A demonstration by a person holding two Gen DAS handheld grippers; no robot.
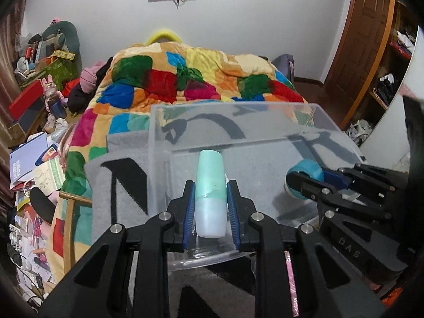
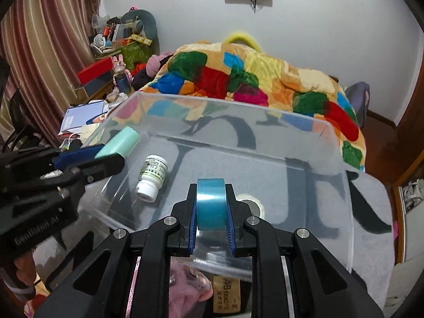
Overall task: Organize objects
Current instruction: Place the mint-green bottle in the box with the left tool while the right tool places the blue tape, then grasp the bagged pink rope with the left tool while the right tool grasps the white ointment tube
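Note:
A clear plastic bin (image 1: 238, 111) (image 2: 341, 159) stands on a grey towel on the bed. My left gripper (image 1: 210, 188) is shut on a mint-green and white bottle (image 1: 210, 185), held over the bin's near part; the bottle also shows in the right wrist view (image 2: 116, 141). My right gripper (image 2: 211, 188) is shut on a blue tape roll (image 2: 210, 204), held above the bin; the roll shows in the left wrist view (image 1: 308, 171). Inside the bin lie a white pill bottle (image 2: 152, 176) and a pale tape roll (image 2: 251, 202).
A colourful patchwork quilt (image 1: 190, 76) covers the bed behind the bin. Clutter of books, boxes and toys (image 1: 39, 143) fills the left side. A wooden door (image 1: 363, 34) and shelves stand at the right. A pink cloth (image 2: 185, 286) lies below the bin's near edge.

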